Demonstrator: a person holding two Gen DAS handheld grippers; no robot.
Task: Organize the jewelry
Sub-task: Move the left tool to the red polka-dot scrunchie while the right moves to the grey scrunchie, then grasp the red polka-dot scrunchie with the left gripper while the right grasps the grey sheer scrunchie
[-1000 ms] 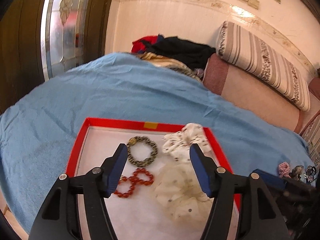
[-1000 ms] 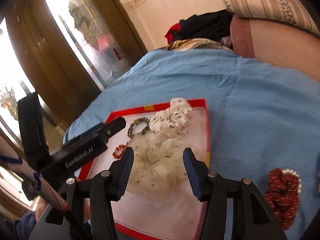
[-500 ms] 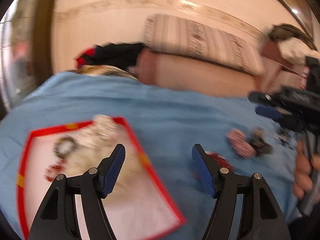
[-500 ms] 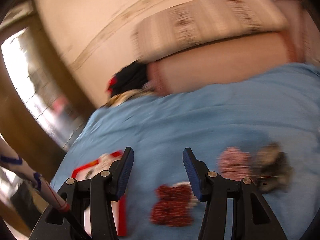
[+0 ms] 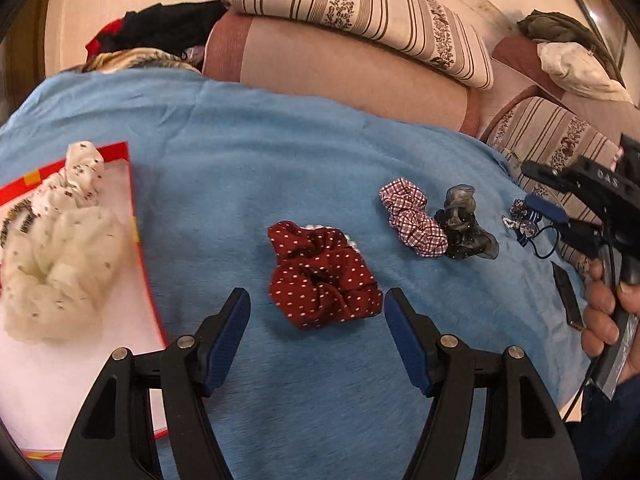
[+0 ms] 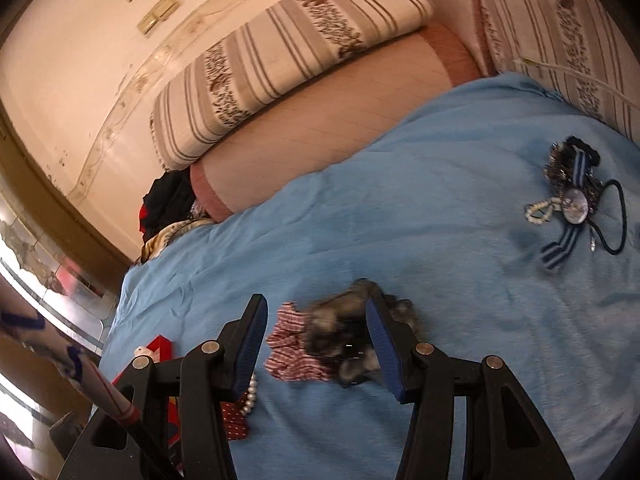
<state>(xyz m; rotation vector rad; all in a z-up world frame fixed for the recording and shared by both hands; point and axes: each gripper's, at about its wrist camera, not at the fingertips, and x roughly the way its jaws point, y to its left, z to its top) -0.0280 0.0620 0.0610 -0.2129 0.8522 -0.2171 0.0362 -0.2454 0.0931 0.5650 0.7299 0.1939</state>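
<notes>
My left gripper point(image 5: 316, 310) is open just in front of a dark red dotted scrunchie point(image 5: 322, 276) on the blue blanket point(image 5: 240, 152). A red-rimmed tray point(image 5: 136, 216) at the left holds cream scrunchies point(image 5: 56, 256) and a dark bead bracelet point(image 5: 14, 218). My right gripper point(image 6: 316, 338) is open over a red checked scrunchie point(image 6: 290, 350) and a grey-black scrunchie point(image 6: 340, 320); both also show in the left wrist view point(image 5: 414, 218), point(image 5: 464, 224). A striped-ribbon hair tie with pearls point(image 6: 572, 208) lies farther right.
Striped pillows point(image 5: 360, 12) and a pink cushion point(image 5: 340, 76) line the back of the bed. Dark clothes point(image 5: 160, 30) are piled at the back left. A small black flat object point(image 5: 566, 294) lies at the blanket's right edge.
Both grippers have swung right, away from the tray, to the loose scrunchies on the blanket. Both stayed open and empty.
</notes>
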